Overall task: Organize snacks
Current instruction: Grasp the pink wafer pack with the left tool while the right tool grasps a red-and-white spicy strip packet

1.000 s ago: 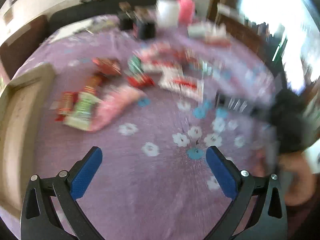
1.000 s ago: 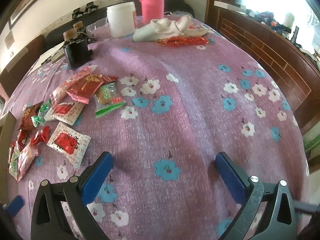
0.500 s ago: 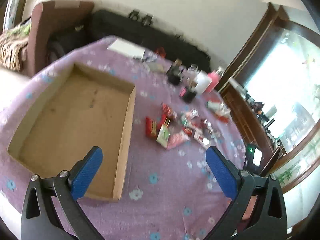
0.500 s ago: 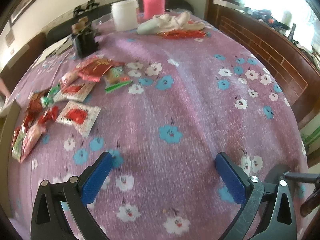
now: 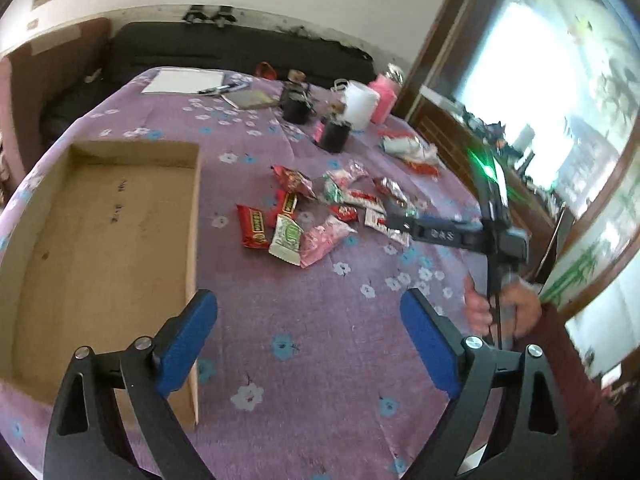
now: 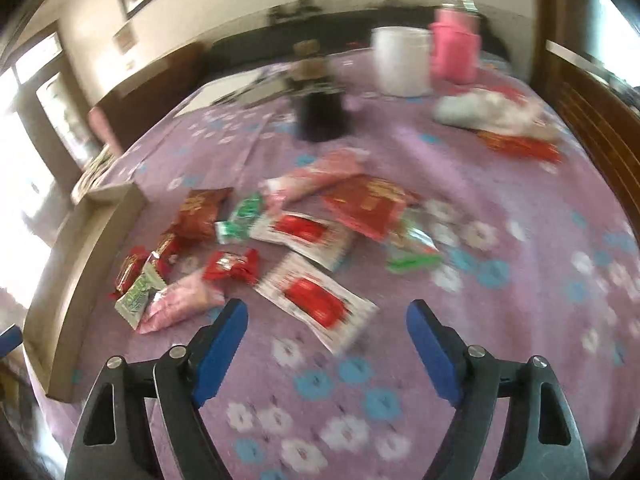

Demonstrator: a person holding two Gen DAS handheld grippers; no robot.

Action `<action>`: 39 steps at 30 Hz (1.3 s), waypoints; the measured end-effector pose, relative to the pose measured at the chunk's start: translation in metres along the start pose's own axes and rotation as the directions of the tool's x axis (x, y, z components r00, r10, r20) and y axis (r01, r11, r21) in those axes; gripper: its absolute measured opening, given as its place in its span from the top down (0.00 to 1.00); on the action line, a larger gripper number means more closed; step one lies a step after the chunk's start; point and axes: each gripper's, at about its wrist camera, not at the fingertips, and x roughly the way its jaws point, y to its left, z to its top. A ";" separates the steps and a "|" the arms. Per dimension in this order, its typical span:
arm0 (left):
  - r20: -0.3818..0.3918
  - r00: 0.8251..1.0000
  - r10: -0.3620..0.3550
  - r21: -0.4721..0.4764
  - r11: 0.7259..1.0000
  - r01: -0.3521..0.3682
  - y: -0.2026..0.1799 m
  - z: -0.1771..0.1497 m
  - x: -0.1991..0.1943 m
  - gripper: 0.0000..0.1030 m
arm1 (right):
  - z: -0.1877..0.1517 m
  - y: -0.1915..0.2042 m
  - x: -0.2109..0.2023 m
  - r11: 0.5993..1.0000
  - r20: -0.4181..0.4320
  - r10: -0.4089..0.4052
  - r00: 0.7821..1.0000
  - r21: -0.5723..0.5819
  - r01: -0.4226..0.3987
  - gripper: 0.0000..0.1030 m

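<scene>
Left to right across the table: the box [image 5: 100,240] sits at the left on the purple cloth [image 5: 320,340], its cardboard floor bare, no snack inside as far as either view shows; task judged barely begun, nothing sorted yet; just right of the box wall, apart from it, lies the snack pile [image 5: 320,208], all loose on the cloth; nearest the box a red bar [image 5: 253,227], then a green-white sachet [image 5: 286,236] and a pink pack [image 5: 324,238] overlapping at their edges; further right, red and silver wrappers in a scatter, too blurred to count; in the right wrist view a white pack with red label [image 6: 316,300] lies nearest that camera, a larger red pack [image 6: 368,204] beyond it; at the far edge a black cup [image 5: 334,136], a white jar [image 5: 360,106] and a pink bottle [image 5: 384,98], not snacks; a few more wrappers [image 5: 412,152] sit apart at far right, near the jar; left gripper [image 5: 308,340] hangs over bare cloth near the box corner, jaws spread, just been closing a little, nothing between them; right gripper [image 6: 326,344] is low before the pile, jaws spread, likewise just been narrowing, nothing between the pads, the white pack just ahead; the right hand [image 5: 504,308] grips its handle at the table's right edge; remaining: judged the whole pile, piece by piece, into the box; outlying wrappers last.
</scene>
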 end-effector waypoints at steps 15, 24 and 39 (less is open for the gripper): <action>-0.183 0.980 0.081 0.409 0.913 0.001 -0.079 0.040 0.112 0.58 | -0.020 0.005 0.009 0.998 -0.028 0.058 0.998 -0.013 -0.059 0.86; -0.242 0.950 0.199 0.474 0.878 -0.063 -0.069 0.046 0.167 0.69 | -0.022 -0.005 0.005 0.994 -0.009 0.112 0.994 0.020 -0.112 0.71; -0.239 0.944 0.227 0.416 0.903 -0.112 -0.071 0.026 0.159 0.28 | -0.003 0.007 0.027 0.998 -0.035 0.022 0.999 -0.052 -0.024 0.37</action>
